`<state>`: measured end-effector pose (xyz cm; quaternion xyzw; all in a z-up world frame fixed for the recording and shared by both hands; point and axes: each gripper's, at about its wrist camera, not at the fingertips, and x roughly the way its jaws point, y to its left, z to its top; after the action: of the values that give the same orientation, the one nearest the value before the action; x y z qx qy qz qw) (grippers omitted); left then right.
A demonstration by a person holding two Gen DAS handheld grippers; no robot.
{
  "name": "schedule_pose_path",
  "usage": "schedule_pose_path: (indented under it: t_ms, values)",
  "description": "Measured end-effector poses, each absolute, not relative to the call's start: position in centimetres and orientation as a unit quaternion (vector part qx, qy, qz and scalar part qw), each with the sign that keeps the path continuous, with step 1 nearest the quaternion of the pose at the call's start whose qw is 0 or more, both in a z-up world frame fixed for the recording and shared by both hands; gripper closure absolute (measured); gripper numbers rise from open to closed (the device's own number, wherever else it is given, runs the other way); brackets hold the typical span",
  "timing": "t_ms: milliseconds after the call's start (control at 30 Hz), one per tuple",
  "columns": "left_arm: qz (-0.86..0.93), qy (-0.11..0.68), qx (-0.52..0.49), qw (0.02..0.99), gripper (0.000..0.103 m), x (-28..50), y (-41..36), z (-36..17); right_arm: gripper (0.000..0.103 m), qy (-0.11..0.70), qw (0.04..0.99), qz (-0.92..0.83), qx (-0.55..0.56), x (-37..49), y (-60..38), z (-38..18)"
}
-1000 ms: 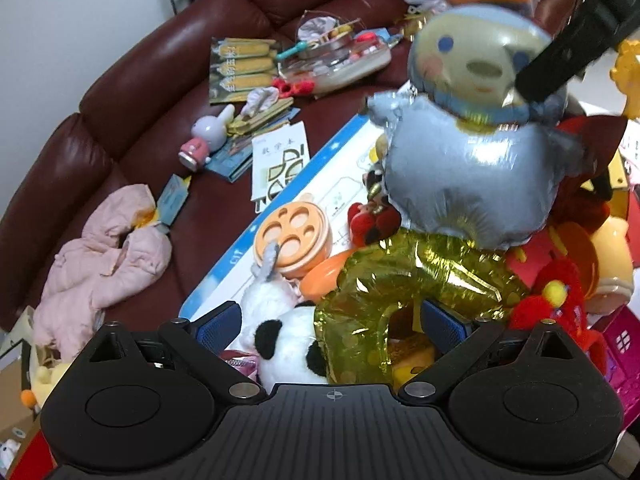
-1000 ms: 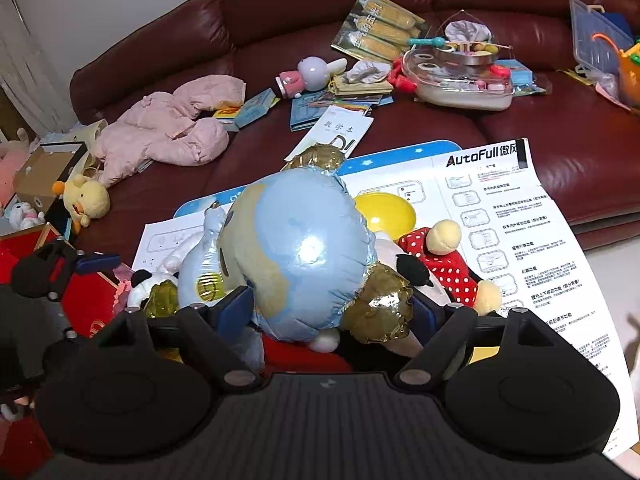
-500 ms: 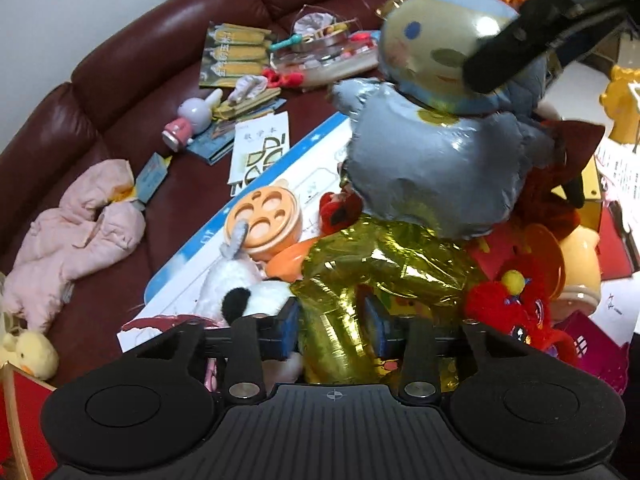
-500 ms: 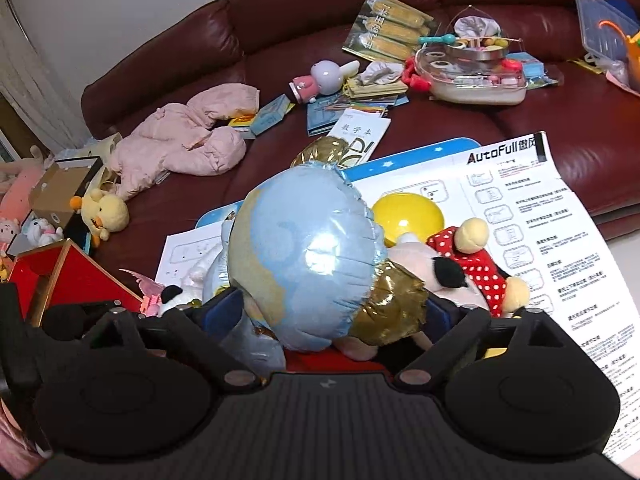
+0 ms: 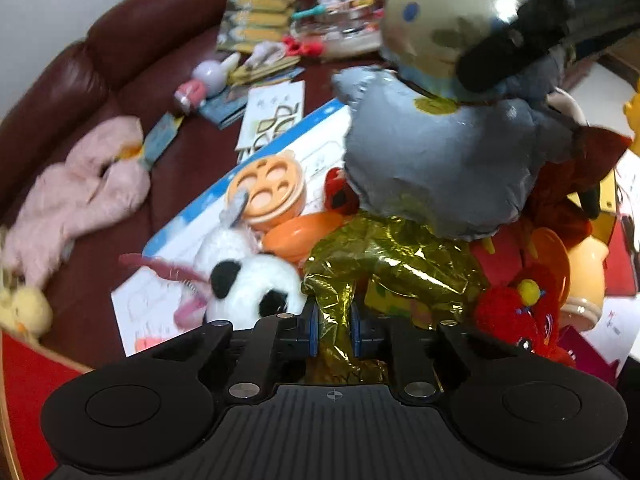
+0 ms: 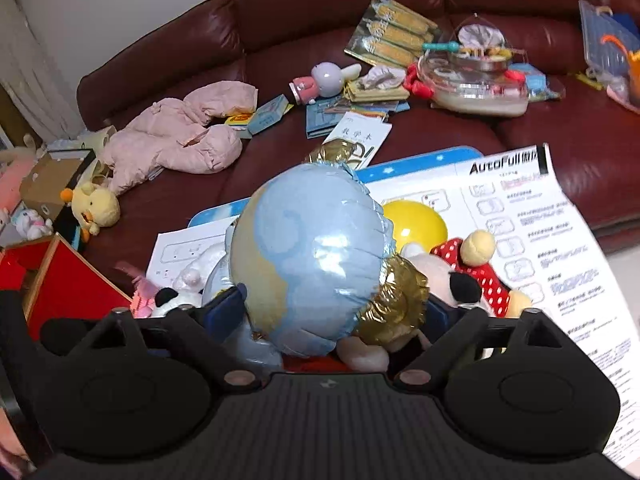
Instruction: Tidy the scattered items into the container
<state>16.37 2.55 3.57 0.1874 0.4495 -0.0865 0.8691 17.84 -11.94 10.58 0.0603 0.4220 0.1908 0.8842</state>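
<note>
While the left gripper (image 5: 334, 330) is closing, its blue pads (image 5: 313, 330) are pinching a crumpled fold of the gold balloon (image 5: 384, 264) between them, the jaws nearly together on the foil. That gold foil is lying at the bottom of the heap, under the grey-blue character balloon (image 5: 440, 160), whose round head is being flanked by the right gripper (image 6: 334, 312). In the right wrist view the head (image 6: 316, 256) is sitting between the blue pads (image 6: 224, 308), which are standing wide and closing in; whether the pads are already pressing on it I cannot tell, since the far pad is mostly hidden behind gold foil.

Around the balloons a panda plush (image 5: 252, 288) is lying just left of the gold foil, with an orange lid (image 5: 266, 188) and an orange bowl (image 5: 300, 232) behind it. A red plush (image 5: 516, 312) is sitting to the right. A yellow ball (image 6: 414, 226) and a spotted plush (image 6: 476, 268) are resting beside the balloon head on a printed sheet (image 6: 560, 248). The heap is resting on the sofa (image 6: 440, 136), where a pink jacket (image 6: 180, 136), a duck plush (image 6: 96, 208) and a rabbit toy (image 6: 324, 80) are lying well apart from it. A red box (image 6: 72, 284) is showing at the left edge; the balloons are outside it.
</note>
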Motion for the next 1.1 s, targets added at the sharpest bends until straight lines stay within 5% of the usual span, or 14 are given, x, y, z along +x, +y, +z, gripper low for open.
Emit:
schedule_pose_path:
  t_ms: [200, 1100]
  values:
    - [-0.058, 0.423, 0.192, 0.884, 0.096, 15.0, 3.0, 5.6, 0.040, 0.414, 0.883, 0.211, 0.061, 17.3, -11.0, 11.4]
    - [-0.015, 0.446, 0.150, 0.882, 0.094, 8.9, 5.0, 10.4, 0.040, 0.386, 0.889, 0.245, 0.002, 13.3, -7.3, 15.3]
